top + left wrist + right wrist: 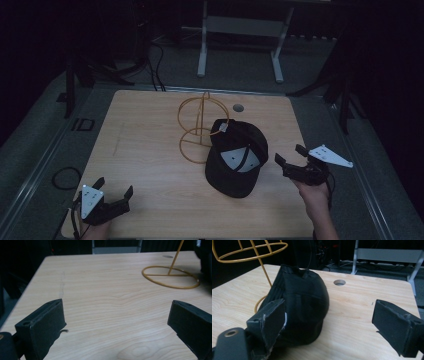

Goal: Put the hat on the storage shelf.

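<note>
A black cap (pixel 235 157) lies upside down on the wooden table (pixel 150 150), its white inner label facing up, touching the base of a yellow wire hat stand (pixel 200 127). My right gripper (pixel 290 155) is open just right of the cap, jaws spread and empty. In the right gripper view the cap (pixel 299 307) sits close before the left jaw, with the stand (pixel 252 252) behind it. My left gripper (pixel 114 189) is open at the table's front left corner. The left gripper view shows bare wood between its jaws and the stand's base ring (pixel 170 277) far off.
A round cable hole (pixel 238 107) is in the table behind the cap, also seen as a cable hole (pixel 339 282). A white table frame (pixel 240 40) stands on the floor beyond. A cable loop (pixel 65 177) lies on the floor at left.
</note>
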### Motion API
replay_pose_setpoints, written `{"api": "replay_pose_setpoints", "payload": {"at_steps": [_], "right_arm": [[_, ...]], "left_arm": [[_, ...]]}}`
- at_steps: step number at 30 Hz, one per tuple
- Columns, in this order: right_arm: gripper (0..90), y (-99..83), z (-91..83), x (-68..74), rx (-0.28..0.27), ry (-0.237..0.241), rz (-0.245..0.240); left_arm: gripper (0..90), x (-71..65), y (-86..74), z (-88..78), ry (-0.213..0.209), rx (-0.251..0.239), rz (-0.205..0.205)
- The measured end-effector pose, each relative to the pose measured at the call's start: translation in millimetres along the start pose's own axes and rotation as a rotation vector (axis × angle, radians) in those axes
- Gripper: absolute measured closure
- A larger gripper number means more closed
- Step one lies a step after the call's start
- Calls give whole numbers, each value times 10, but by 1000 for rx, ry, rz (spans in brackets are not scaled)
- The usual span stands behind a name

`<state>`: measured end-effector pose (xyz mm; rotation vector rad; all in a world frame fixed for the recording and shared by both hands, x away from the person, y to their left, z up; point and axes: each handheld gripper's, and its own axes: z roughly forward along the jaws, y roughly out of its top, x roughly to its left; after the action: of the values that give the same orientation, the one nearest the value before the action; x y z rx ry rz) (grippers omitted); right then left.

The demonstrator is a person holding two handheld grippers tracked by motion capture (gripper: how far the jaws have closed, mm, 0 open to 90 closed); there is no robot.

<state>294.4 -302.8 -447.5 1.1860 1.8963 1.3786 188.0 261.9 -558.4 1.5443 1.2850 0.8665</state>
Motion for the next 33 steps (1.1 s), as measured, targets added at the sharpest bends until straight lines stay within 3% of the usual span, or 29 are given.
{"api": "replay_pose_setpoints", "payload": {"at_steps": [1, 3, 7, 9, 13, 20, 23, 27, 33], "right_arm": [[113, 26, 39, 33, 14, 22, -7], [134, 63, 110, 108, 24, 20, -30], [144, 97, 250, 177, 61, 37, -33], [157, 88, 414, 217, 102, 36, -29], [224, 43, 573, 267, 116, -3, -26], [242, 9, 759, 357, 173, -44, -36], [340, -27, 851, 343, 197, -99, -34], [502, -43, 886, 343, 204, -122, -24], [749, -52, 938, 402, 241, -185, -75]], "left_arm": [[17, -9, 9, -5, 5, 15, 0], [17, -21, 23, -21, -2, 16, -4], [17, -45, 33, -33, -12, 17, -6], [17, -61, 36, -35, -20, 17, -9], [17, -90, 37, -34, -17, 13, 8], [17, -94, 41, -40, -13, 7, 8], [17, -101, 36, -43, -5, 1, 19], [17, -93, 37, -44, -10, 0, 7], [17, -87, 36, -43, -17, 3, -8]]}}
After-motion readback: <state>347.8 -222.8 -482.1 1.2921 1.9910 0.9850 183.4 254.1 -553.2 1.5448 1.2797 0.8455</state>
